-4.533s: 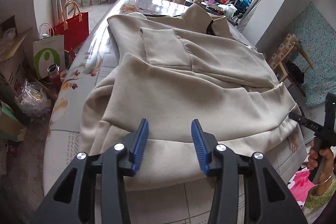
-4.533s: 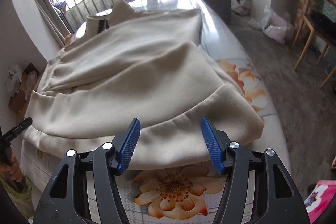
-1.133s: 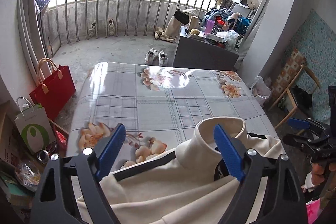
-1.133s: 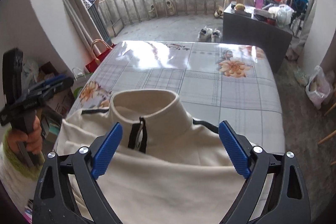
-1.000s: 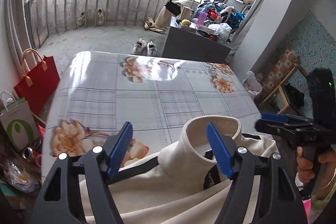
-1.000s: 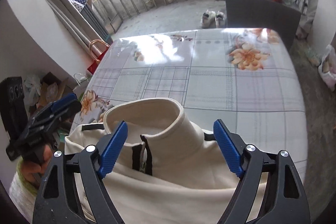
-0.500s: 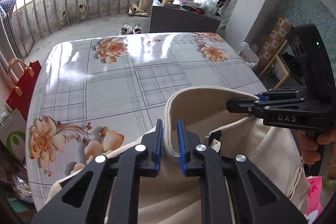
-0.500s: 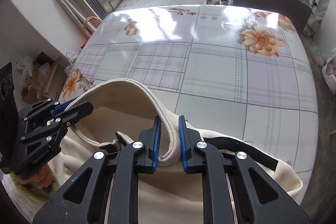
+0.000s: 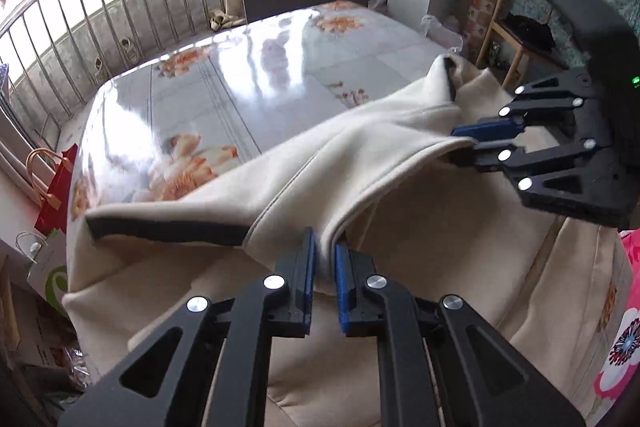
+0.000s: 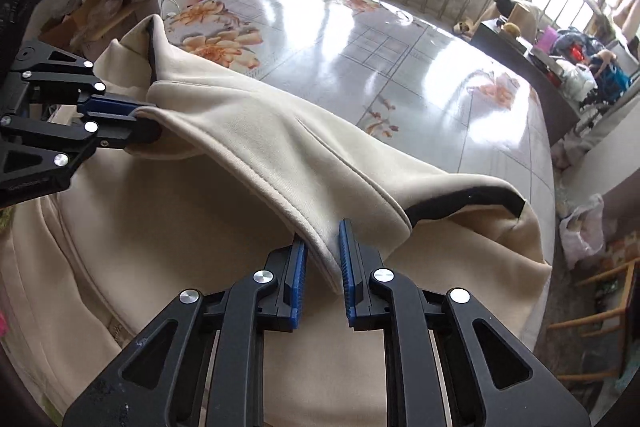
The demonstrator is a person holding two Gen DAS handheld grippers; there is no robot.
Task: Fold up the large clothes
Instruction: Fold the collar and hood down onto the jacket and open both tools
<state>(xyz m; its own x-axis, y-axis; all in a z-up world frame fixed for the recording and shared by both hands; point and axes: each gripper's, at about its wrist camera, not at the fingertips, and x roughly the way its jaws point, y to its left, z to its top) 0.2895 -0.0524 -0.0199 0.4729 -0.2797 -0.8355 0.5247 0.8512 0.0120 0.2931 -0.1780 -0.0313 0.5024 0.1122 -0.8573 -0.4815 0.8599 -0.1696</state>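
At the bottom of the left wrist view, the left gripper [image 9: 325, 277] pinches a stitched edge of the cream garment [image 9: 280, 187] between its blue pads [image 9: 308, 267]; its jaws have just been closing and the cloth now sits clamped between them. From that grip the hem runs tight up and to the right to the right gripper [image 9: 466, 143], which bites the same edge with its jaws pressed together on the fabric. The garment's collar [image 9: 448, 75], trimmed in black, stands up just beyond that second grip. Below the stretched edge the rest of the garment lies spread over the near part of the table [image 9: 224, 79], whose glossy floral cloth is bare farther off. A red bag [image 9: 54, 187] stands on the floor left of the table, and a metal railing [image 9: 120, 11] runs behind it. Along the bottom of the right wrist view, the right gripper [image 10: 323, 275] holds the thick seamed hem between its blue pads [image 10: 347, 263], with the fabric filling the narrow gap. The edge runs up and left to the left gripper [image 10: 136, 119], closed on the cloth near the collar [image 10: 150, 39]. A black-trimmed fold of the garment [image 10: 472, 203] hangs to the right of the near grip, and the shiny table [image 10: 400, 59] stretches beyond.
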